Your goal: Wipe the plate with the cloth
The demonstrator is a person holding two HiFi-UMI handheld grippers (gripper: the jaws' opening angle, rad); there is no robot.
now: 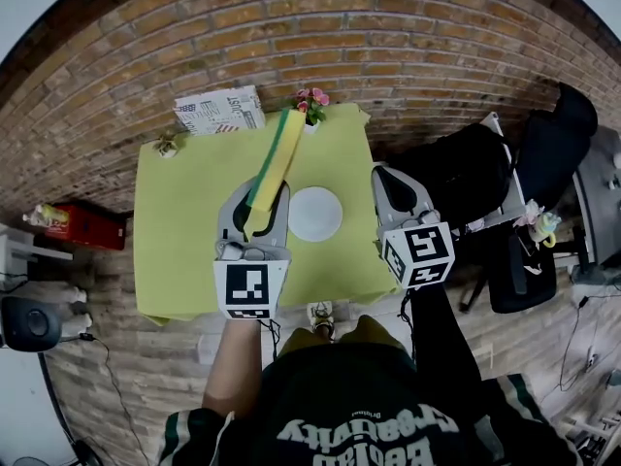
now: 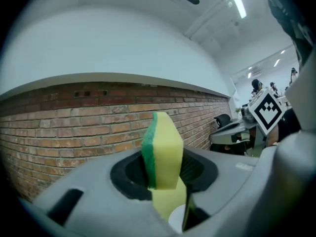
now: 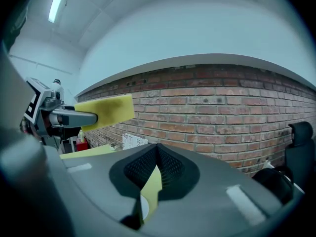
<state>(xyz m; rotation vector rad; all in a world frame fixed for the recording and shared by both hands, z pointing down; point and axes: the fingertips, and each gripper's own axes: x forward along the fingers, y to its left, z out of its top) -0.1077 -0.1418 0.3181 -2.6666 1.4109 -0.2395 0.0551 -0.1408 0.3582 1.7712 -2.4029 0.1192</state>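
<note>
— Where is the cloth?
— It is in fact a yellow sponge with a green scouring face. The left claw is clamped on its lower end, and it stands up above the desk, just left of the white plate and clear of it.
— And the other one?
— The right claw is closed on nothing.
— How should it handle?
— The sponge looks light, soft and squashy, so a grip low on the end probably lets the tip flex. The plate looks hard, smooth and breakable, and may slide when rubbed unless the right claw steadies its rim.
</note>
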